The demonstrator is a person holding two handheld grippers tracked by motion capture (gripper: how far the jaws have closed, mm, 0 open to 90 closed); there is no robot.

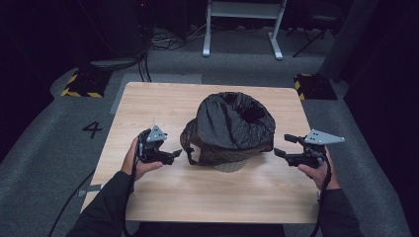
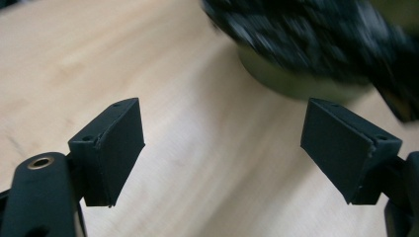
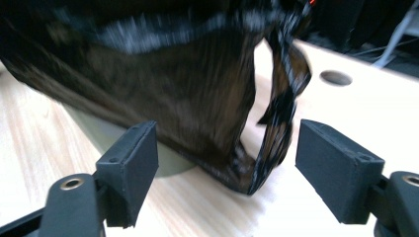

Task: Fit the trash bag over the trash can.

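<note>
A black bin bag (image 1: 232,126) is pulled over a small round bin (image 1: 230,166) that stands a little toward the far edge of the middle of the light wooden surface (image 1: 163,197). The bag's plastic is crumpled and drapes down the bin's sides almost to the surface, leaving a narrow pale-green band of the bin's base showing at the near side. The bag's mouth gapes at the top, toward the far right. A loose loop of the bag hangs out on the left side and reaches down near the surface.

The left tool (image 1: 176,154) sits just left of that loop, close to the surface, pointing right at the bag; its jaws stand wide apart and grip nothing. In the left gripper view the left tool (image 2: 222,143) frames bare wood, with the blurred bag and the bin's base ahead at the upper right.

The right tool (image 1: 282,146) hangs just right of the bag, level with its lower half, pointing left; its jaws are also spread and free. In the right gripper view the right tool (image 3: 227,153) has a hanging fold of the bag in the gap between the jaws, touching neither pad.

Beyond the surface's far edge lies grey carpet (image 1: 44,148).
</note>
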